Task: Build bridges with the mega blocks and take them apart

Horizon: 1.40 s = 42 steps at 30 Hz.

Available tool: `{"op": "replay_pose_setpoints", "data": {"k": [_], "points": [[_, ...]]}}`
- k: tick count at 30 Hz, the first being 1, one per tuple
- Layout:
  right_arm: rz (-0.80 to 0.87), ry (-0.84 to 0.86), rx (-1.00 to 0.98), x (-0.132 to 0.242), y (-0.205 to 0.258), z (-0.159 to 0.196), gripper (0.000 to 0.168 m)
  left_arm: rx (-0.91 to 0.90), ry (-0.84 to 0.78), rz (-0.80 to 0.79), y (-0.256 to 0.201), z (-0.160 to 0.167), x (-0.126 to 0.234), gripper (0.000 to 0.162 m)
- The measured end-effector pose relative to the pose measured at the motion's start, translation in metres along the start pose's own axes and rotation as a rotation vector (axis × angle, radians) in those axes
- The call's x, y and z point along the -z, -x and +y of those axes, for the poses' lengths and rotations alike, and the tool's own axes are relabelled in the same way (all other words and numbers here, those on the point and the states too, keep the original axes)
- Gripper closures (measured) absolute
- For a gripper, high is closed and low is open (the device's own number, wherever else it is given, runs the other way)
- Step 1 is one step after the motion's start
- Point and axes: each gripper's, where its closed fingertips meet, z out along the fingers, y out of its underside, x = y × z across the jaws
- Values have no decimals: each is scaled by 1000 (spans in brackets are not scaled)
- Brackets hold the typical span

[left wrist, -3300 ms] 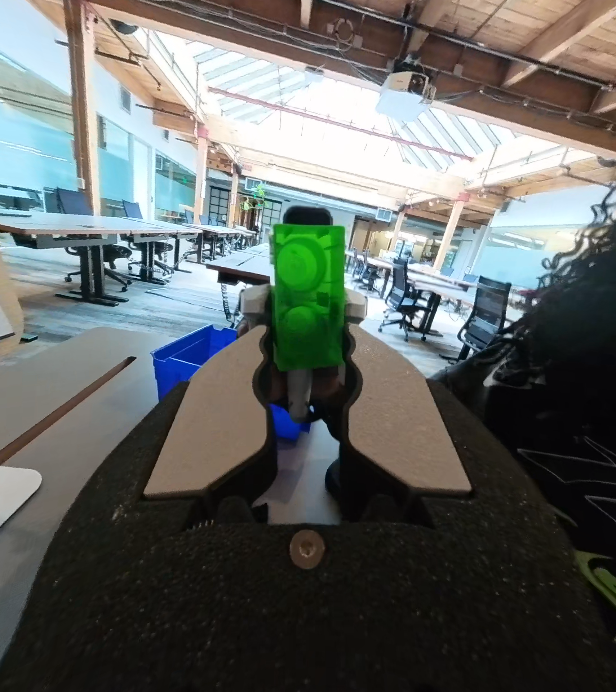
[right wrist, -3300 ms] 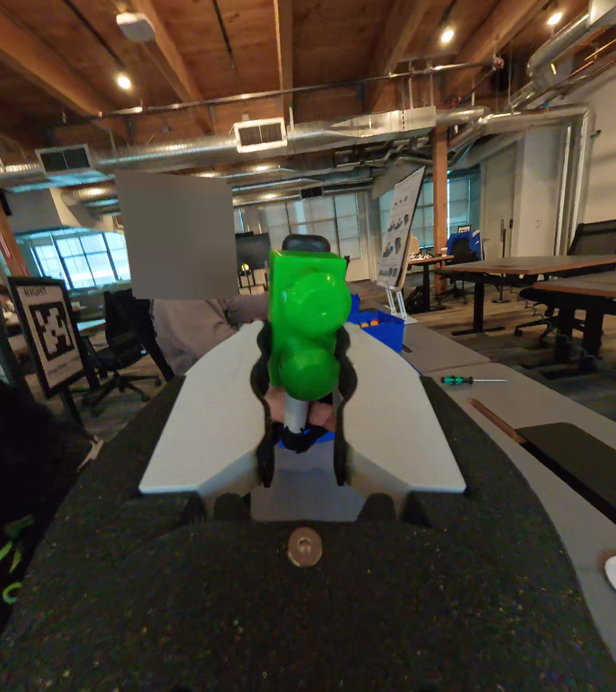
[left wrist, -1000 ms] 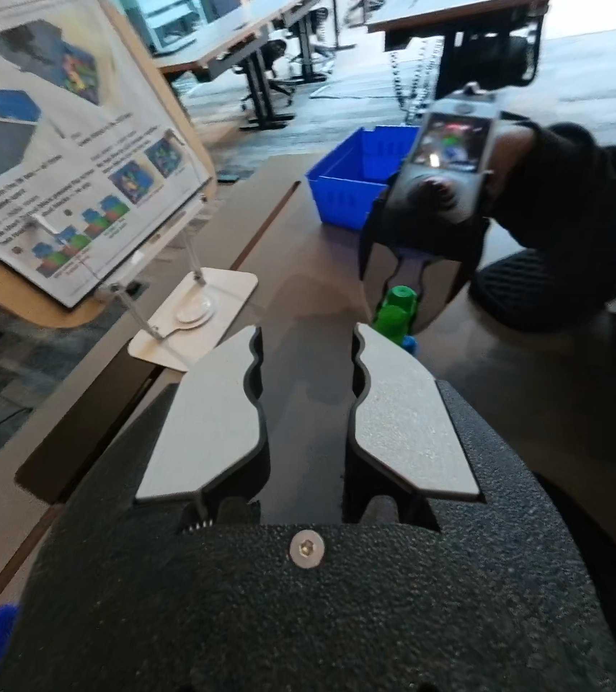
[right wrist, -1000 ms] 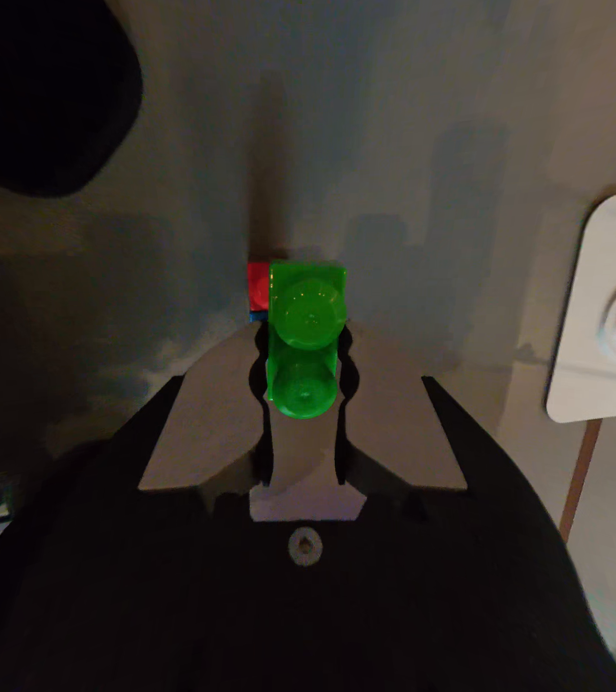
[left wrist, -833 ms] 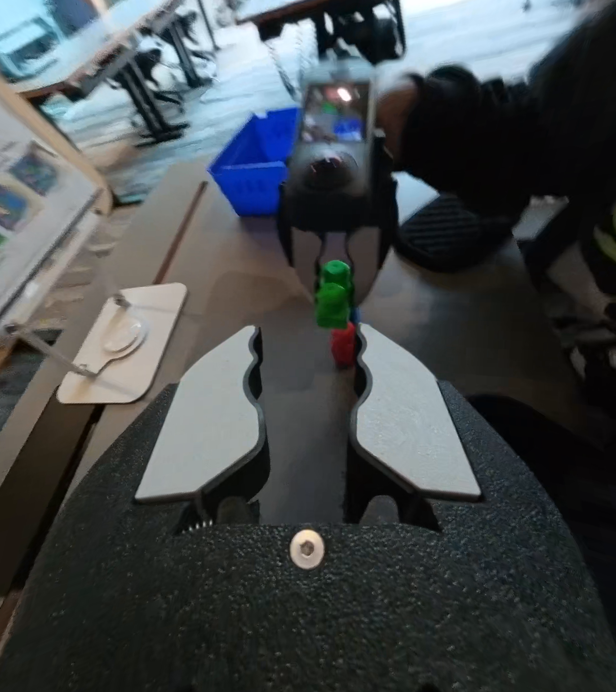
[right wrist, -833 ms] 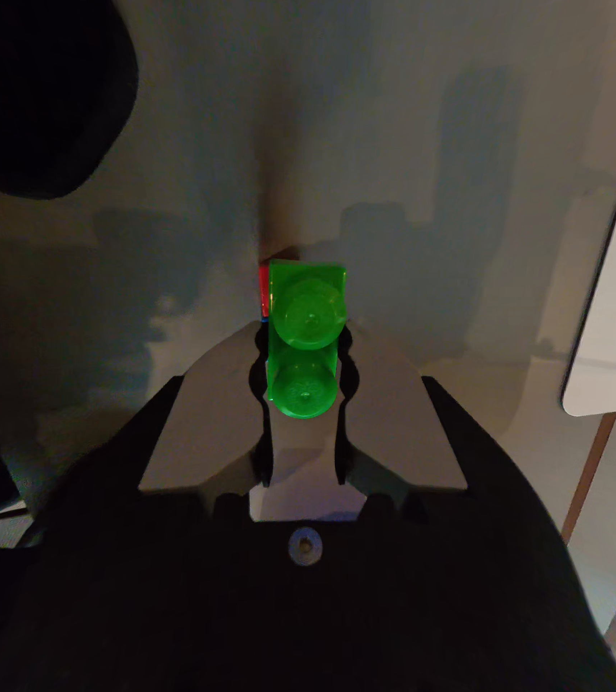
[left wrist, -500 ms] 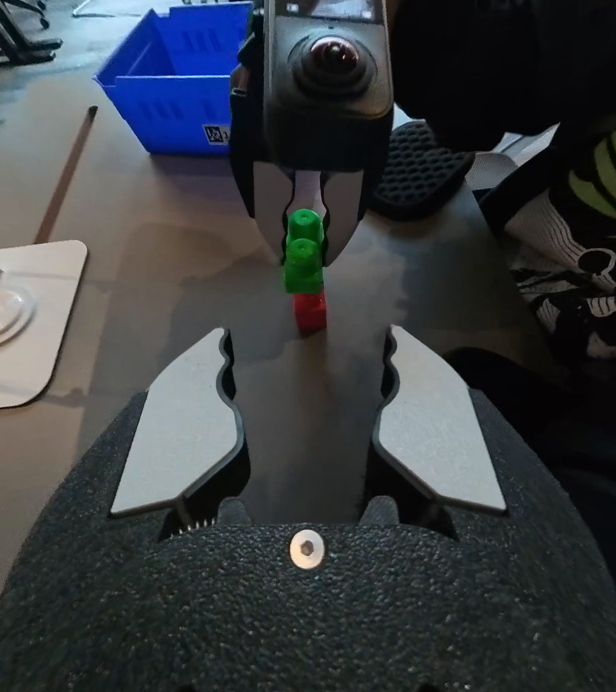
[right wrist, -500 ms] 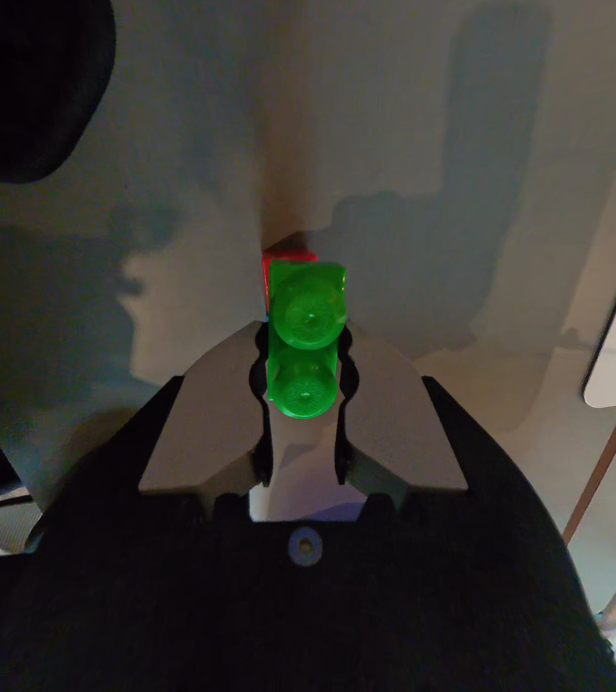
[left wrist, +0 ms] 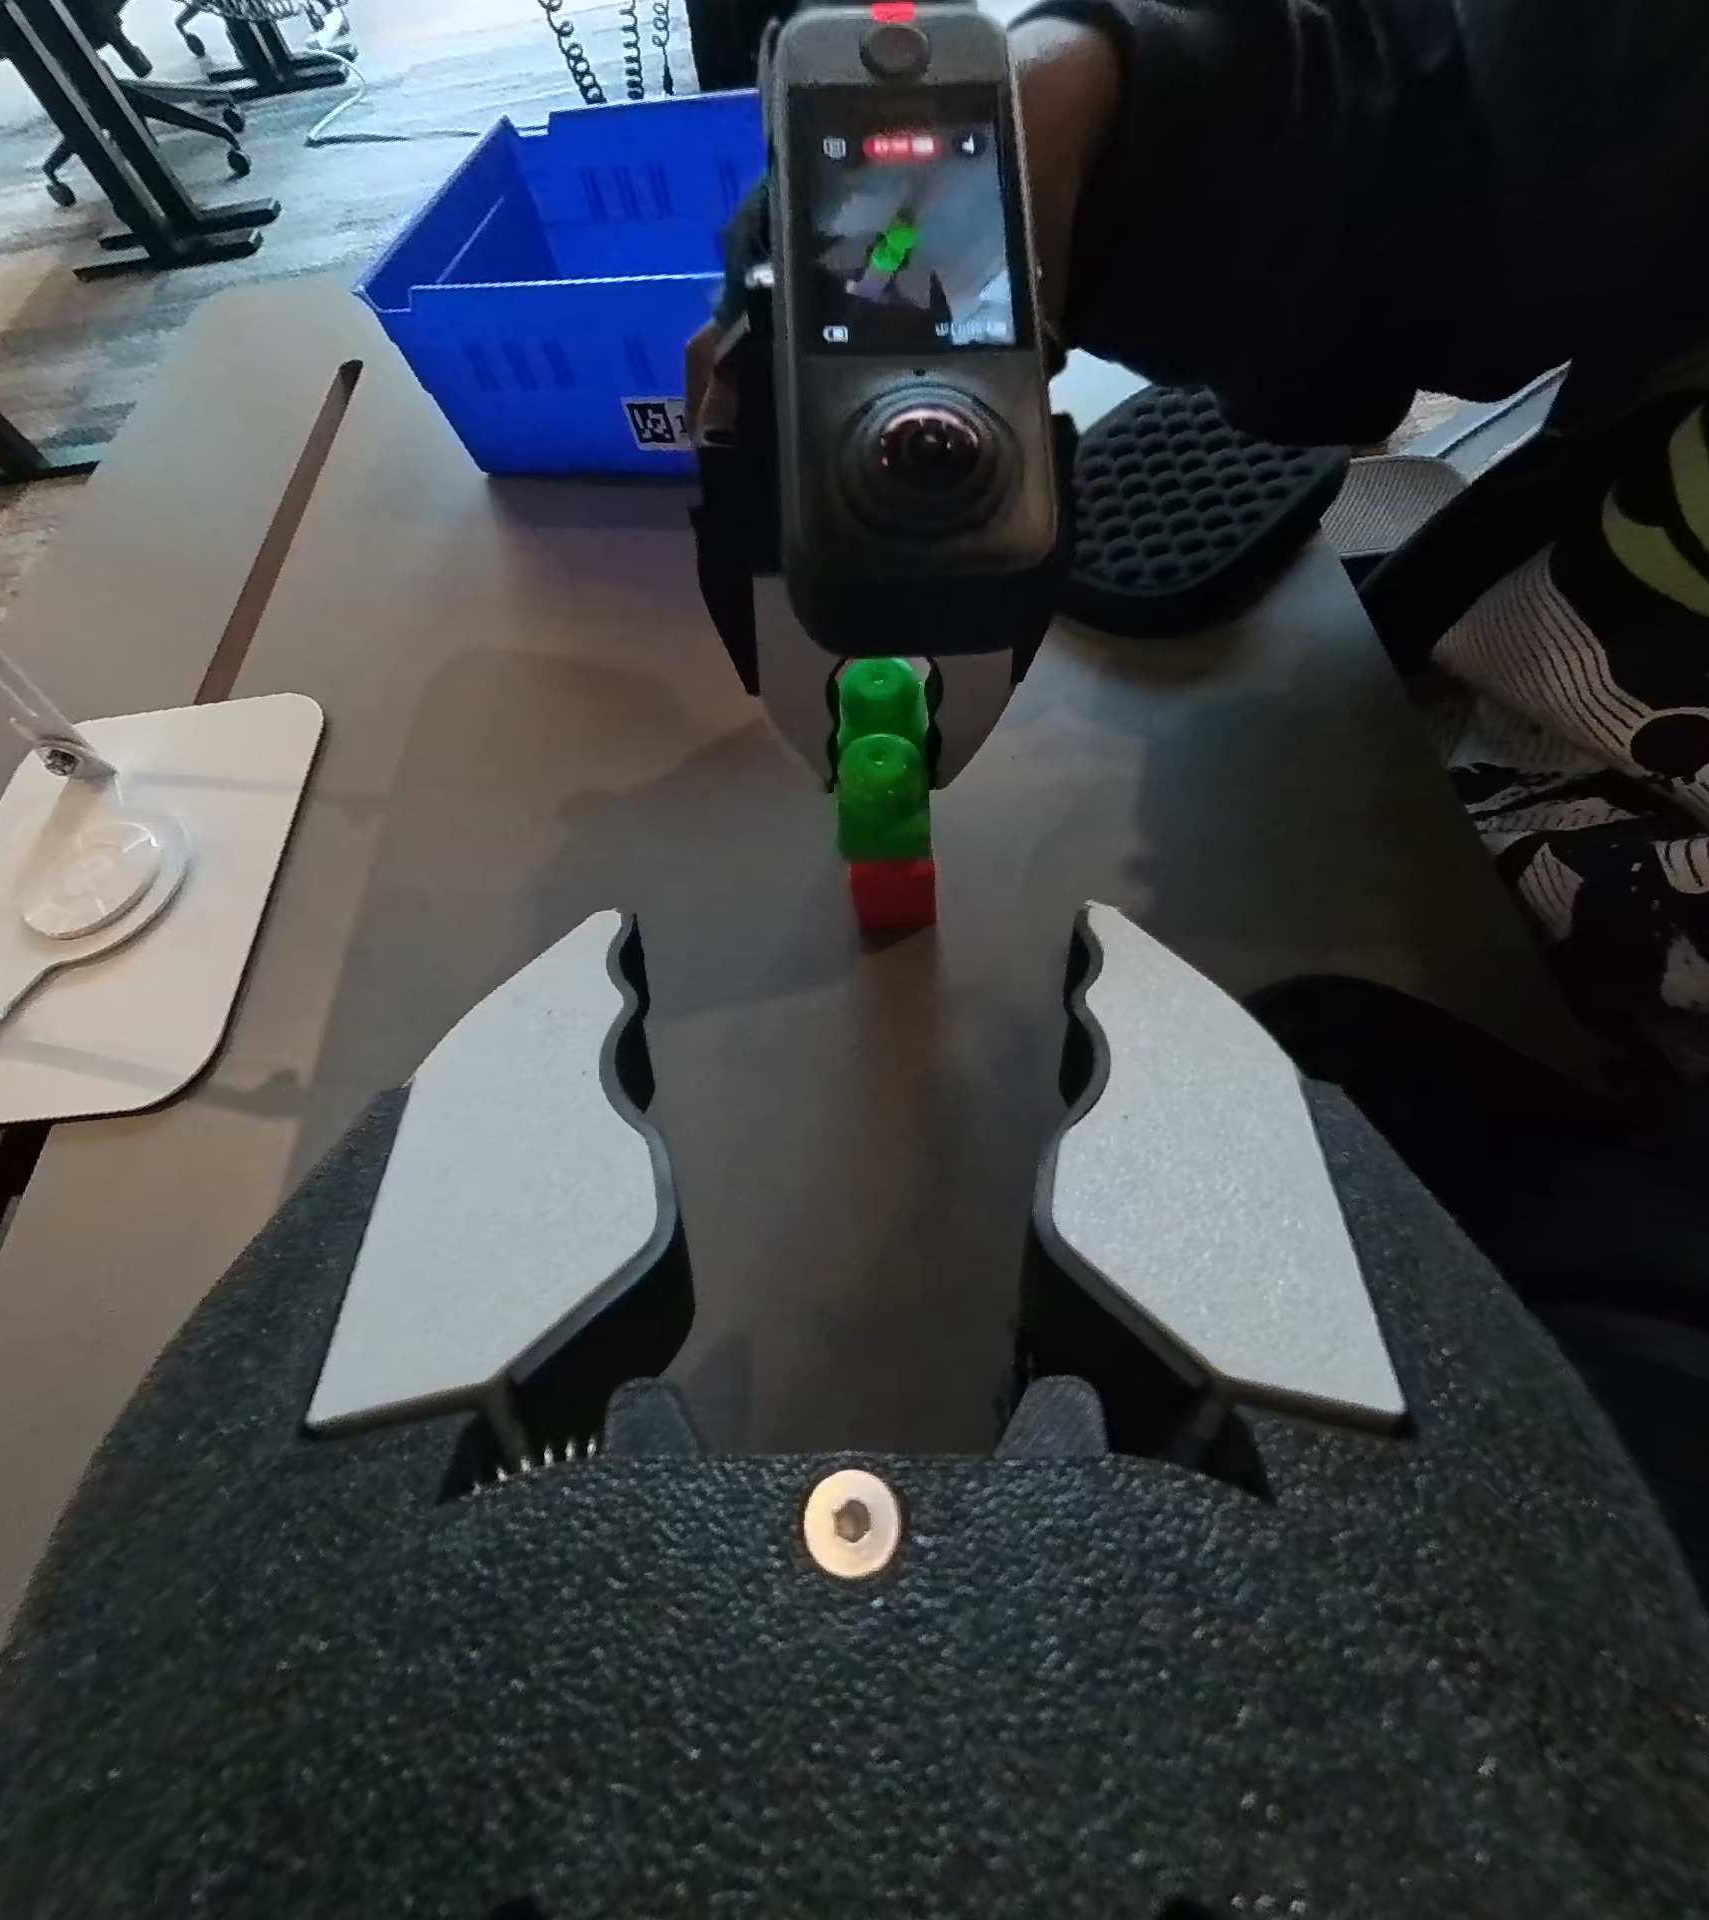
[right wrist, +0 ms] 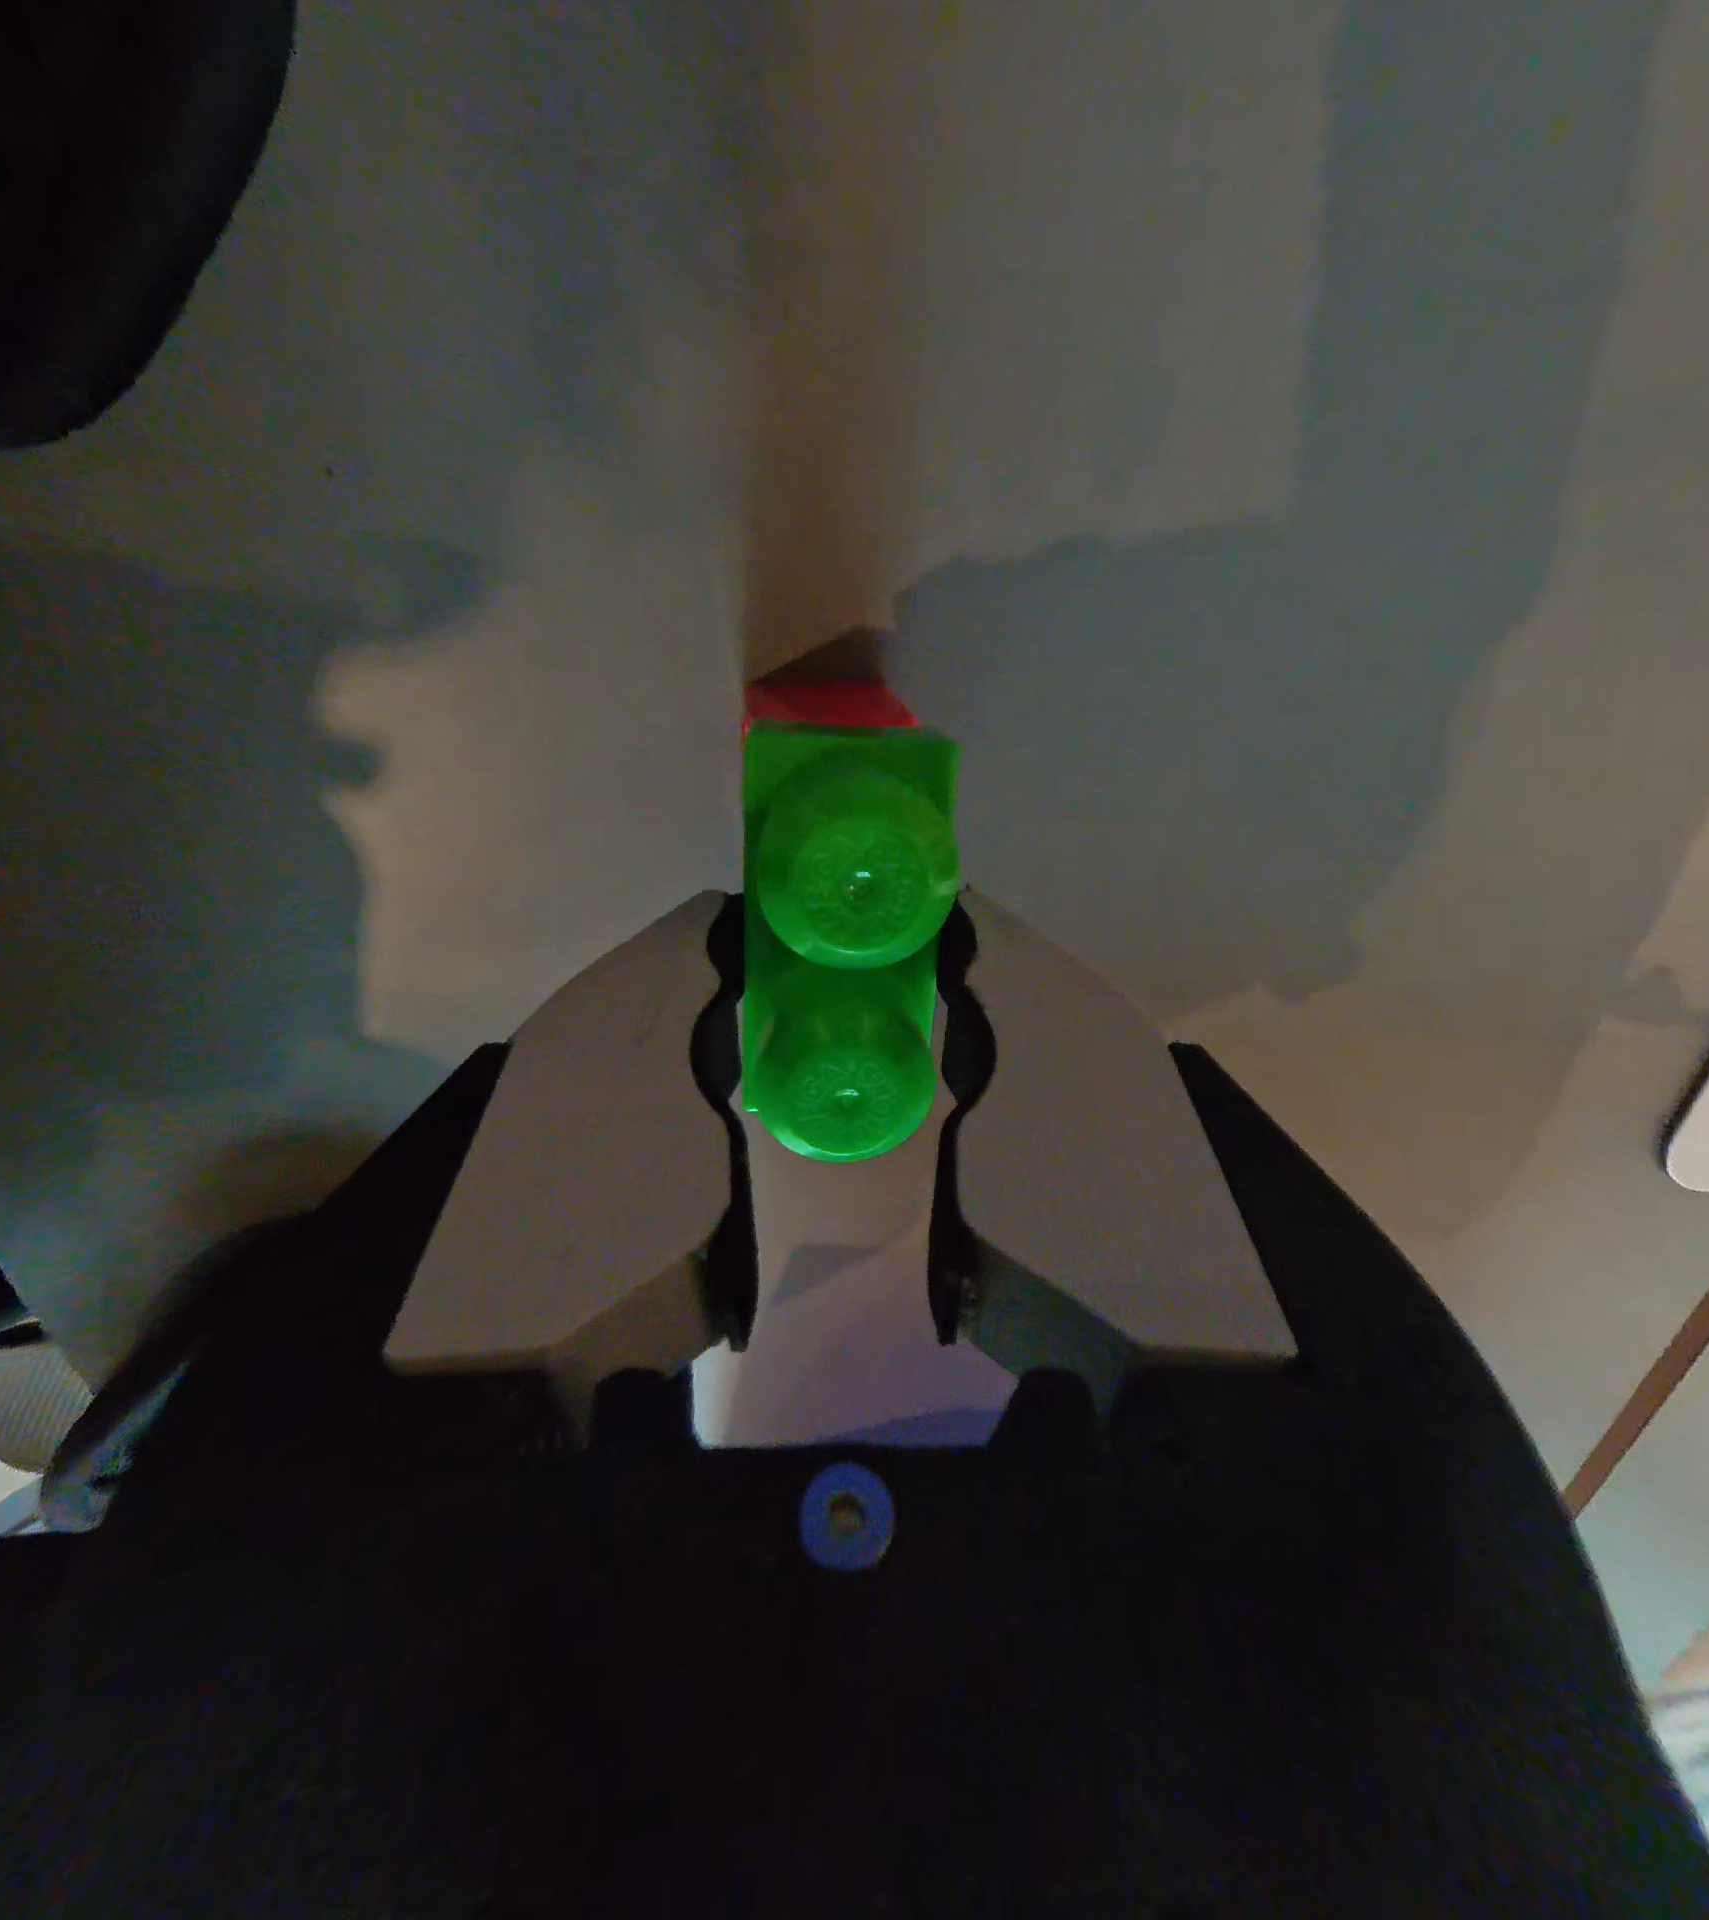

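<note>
Right claw (right wrist: 845,997): gripping a green two-stud block (right wrist: 845,935) between its fingers, pointing down at the grey table (left wrist: 538,727).
Green block: sitting on top of a red block (left wrist: 891,896) that is standing on the table.
Left claw (left wrist: 855,997): gaping wide, holding nothing, facing the stack from just short of it.
Blue bin (left wrist: 559,301): standing on the table beyond the stack.

Left wrist view: sitting low, looking forward across the table (left wrist: 517,727) at the right tongs (left wrist: 881,727).
Right wrist view: looking steeply down, close over the table.
Shared: both are showing the green block (left wrist: 879,769) (right wrist: 845,935) on the red block (left wrist: 891,894) (right wrist: 824,701).
</note>
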Motion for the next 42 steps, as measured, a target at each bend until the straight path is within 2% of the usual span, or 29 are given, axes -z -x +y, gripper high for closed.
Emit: {"op": "replay_pose_setpoints", "data": {"k": [8, 23, 42], "points": [[2, -22, 19, -6, 1, 1, 133, 4, 12, -11, 2, 2, 0, 84], [-25, 110, 134, -13, 2, 2, 133, 15, 0, -28, 5, 4, 3, 85], [-12, 162, 125, -16, 2, 3, 133, 40, 10, -38, 9, 11, 4, 86]]}}
